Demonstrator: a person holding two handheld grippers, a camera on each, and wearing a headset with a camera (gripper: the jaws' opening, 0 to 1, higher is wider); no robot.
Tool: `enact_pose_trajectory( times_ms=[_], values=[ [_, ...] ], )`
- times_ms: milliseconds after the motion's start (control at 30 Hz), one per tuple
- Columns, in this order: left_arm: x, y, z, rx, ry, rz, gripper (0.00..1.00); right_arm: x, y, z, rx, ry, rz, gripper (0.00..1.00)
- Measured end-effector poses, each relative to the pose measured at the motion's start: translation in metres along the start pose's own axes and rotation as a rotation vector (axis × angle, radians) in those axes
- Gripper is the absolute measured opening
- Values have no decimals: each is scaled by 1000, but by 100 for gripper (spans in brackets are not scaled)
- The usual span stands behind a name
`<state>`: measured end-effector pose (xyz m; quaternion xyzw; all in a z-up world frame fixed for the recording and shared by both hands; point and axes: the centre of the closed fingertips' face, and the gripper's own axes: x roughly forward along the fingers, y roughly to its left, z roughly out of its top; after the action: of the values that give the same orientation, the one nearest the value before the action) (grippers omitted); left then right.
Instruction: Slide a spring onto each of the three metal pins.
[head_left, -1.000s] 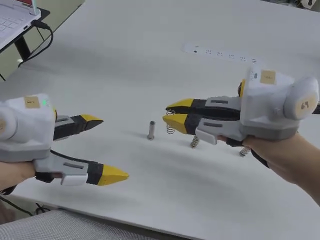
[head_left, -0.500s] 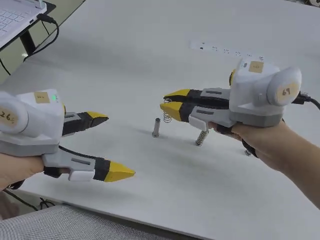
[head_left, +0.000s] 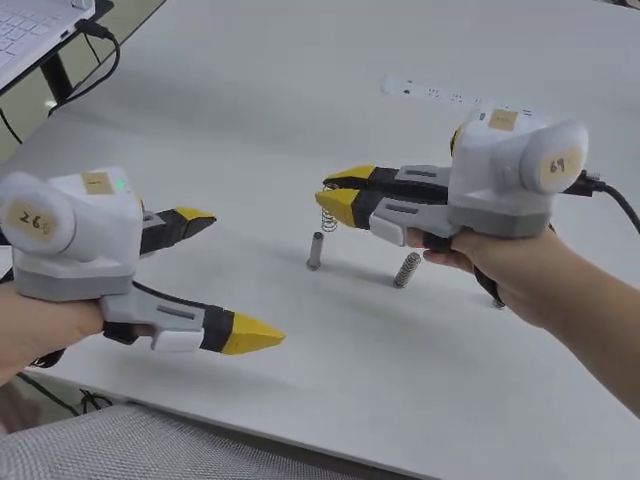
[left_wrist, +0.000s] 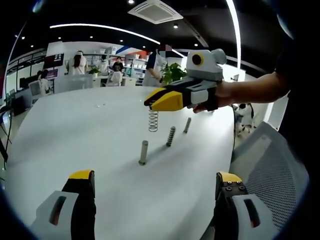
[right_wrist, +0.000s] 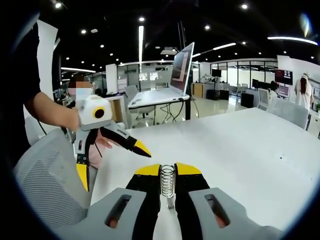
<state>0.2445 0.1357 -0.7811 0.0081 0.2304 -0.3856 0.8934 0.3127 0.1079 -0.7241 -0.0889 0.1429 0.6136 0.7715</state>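
Two of the three pins look finished: the middle pin (left_wrist: 171, 136) and the end pin (left_wrist: 187, 125) each wear a coil. They stand in a row on the white surface (head_left: 300, 100) with the bare pin (head_left: 316, 250), which is upright and apart from them. The last spring (right_wrist: 167, 181) is pinched near its top between the fingers (right_wrist: 148, 170) of the right gripper (head_left: 338, 192) and hangs down from the yellow tips. In the head view it sits above and just beyond the bare pin, not yet over it. The left gripper (head_left: 232, 275) hovers well off to the side, its fingers wide apart with nothing in them. The likeliest trouble, as I judge it, is alignment: the spring dangles free, so if it comes down off-axis its bottom coil could catch on the pin's top edge, then buckle or slip out of the pinch. The bare pin seems to stand loose, so a sideways nudge from the coil or a fingertip could tip it. The right hand (head_left: 480, 262) also sits close over the middle pin, and a low sweep could knock that one down
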Motion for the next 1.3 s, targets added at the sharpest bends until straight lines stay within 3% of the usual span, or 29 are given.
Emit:
enact_pose_trajectory(
  times_ms=[500, 1300],
  values=[
    [-5, 9, 0, -17, -11, 39, 98, 9, -1, -9, 24, 20, -5, 6],
    [-5, 8, -6, -28, 7, 35, 98, 13, -7, -14, 96, -2, -18, 7]
  ],
)
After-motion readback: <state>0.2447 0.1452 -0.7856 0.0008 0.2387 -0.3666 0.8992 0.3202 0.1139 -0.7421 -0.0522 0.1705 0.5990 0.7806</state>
